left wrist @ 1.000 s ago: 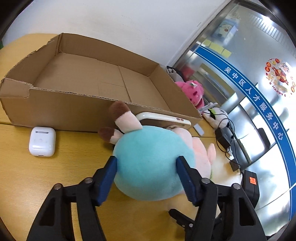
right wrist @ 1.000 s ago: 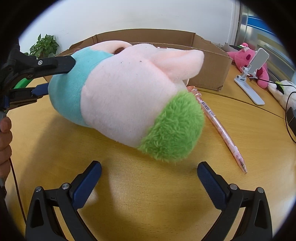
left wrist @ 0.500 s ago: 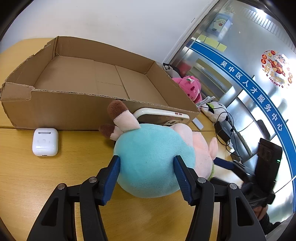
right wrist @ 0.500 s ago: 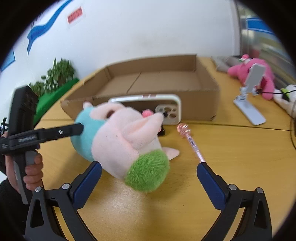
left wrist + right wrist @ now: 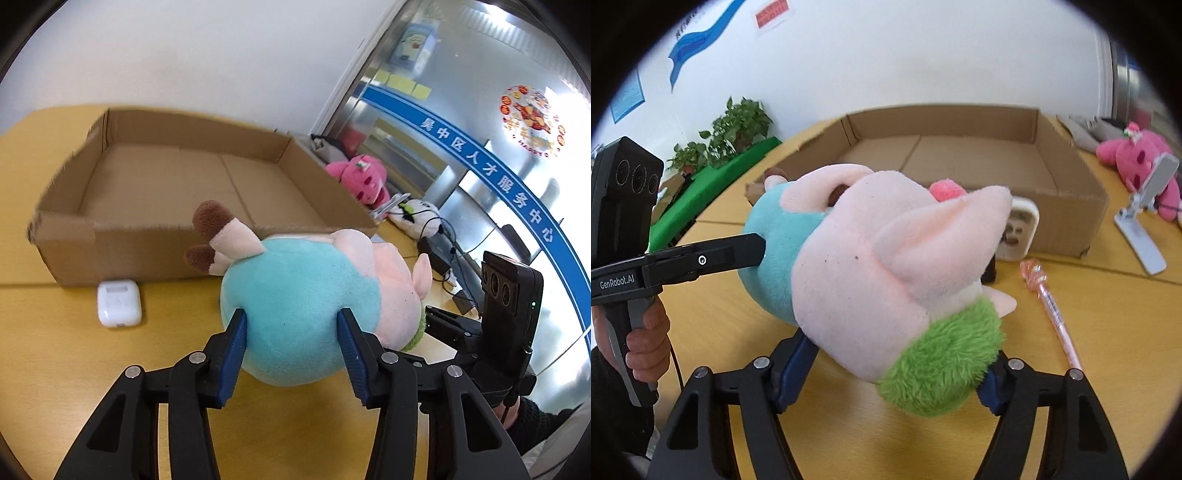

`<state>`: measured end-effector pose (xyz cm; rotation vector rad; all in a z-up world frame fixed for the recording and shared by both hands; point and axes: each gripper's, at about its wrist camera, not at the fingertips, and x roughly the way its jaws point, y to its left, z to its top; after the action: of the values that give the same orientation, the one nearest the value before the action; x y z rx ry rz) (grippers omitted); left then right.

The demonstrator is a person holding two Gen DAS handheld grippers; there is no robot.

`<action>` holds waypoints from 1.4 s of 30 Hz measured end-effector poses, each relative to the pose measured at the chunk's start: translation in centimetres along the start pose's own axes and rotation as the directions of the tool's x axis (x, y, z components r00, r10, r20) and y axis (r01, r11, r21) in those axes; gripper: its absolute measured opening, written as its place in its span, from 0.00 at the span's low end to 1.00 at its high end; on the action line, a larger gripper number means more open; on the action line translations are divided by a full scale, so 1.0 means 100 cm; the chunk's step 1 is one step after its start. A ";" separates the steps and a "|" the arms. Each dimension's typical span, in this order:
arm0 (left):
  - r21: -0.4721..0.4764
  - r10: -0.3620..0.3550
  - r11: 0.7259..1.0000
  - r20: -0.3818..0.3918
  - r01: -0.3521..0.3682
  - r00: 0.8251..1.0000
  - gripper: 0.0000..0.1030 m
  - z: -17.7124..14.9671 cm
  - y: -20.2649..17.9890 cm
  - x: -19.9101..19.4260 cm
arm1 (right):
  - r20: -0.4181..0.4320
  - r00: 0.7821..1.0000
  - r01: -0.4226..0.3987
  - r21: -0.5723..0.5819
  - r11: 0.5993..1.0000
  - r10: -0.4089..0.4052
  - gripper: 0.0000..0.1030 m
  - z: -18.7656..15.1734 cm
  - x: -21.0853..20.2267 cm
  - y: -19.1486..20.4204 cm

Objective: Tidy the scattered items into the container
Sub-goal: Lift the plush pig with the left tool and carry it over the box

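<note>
A plush pig with a teal body, pink head and green snout hangs above the yellow table. My left gripper is shut on its teal rear. My right gripper is closed around its pink and green head end; the plush hides the fingertips. The open cardboard box stands just behind the plush, also in the right wrist view. A white earbud case lies in front of the box. A phone leans on the box wall. A pink pen lies on the table.
A pink plush toy and a white phone stand sit right of the box. Cables and black chargers lie at the table's right edge. Potted plants stand beyond the table's left side.
The plush has been lifted off the table with my left gripper. My right gripper has moved in and closed around its head end.
</note>
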<state>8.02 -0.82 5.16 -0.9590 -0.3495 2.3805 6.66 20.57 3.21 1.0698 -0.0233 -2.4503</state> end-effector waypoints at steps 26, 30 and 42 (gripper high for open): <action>0.177 0.178 0.951 0.354 -0.253 0.918 0.49 0.295 0.037 -0.096 | 0.353 0.931 0.001 -0.252 0.968 0.091 0.68 0.301 -0.033 0.041; 0.141 0.215 0.952 0.317 -0.270 0.924 0.49 0.314 0.069 -0.065 | 0.315 0.944 -0.023 -0.229 0.973 0.096 0.68 0.319 0.013 0.031; 0.009 0.301 0.953 0.101 -0.303 0.948 0.49 0.303 0.185 0.069 | 0.130 0.986 -0.081 -0.152 0.985 0.101 0.68 0.308 0.179 -0.013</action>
<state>-24.51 -13.05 15.06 -0.9425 -0.2210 2.7100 -25.88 9.15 12.06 0.8182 0.0622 -2.3975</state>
